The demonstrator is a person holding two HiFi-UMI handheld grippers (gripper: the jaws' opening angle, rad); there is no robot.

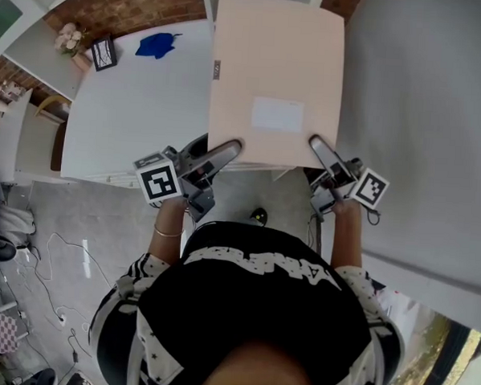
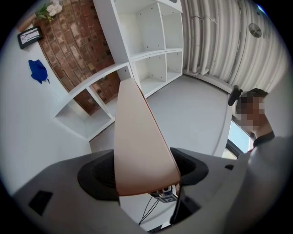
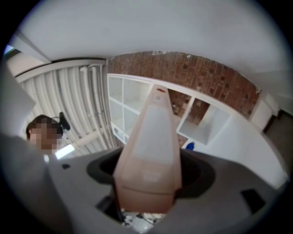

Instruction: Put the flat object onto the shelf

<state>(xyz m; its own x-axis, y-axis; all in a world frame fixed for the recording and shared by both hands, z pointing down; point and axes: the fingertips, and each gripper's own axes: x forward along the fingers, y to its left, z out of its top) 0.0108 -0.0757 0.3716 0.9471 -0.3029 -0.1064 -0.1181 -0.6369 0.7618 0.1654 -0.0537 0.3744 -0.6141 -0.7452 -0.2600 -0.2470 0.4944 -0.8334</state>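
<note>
Flat object (image 1: 276,81) clamped by left claw (image 1: 229,149) and right claw (image 1: 317,143); gripper views show shelf (image 2: 151,45) compartments

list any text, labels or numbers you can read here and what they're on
Nothing reads clearly.
Pale label on the folder: no print legible.
Small dark tag at the folder's edge: too small to read.
Frame: blurred.
Shirt lettering: not legible.

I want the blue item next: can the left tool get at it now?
Probably not: the left tool is shut on the flat pink board, as is the right tool, so it isn't free for the blue item.
</note>
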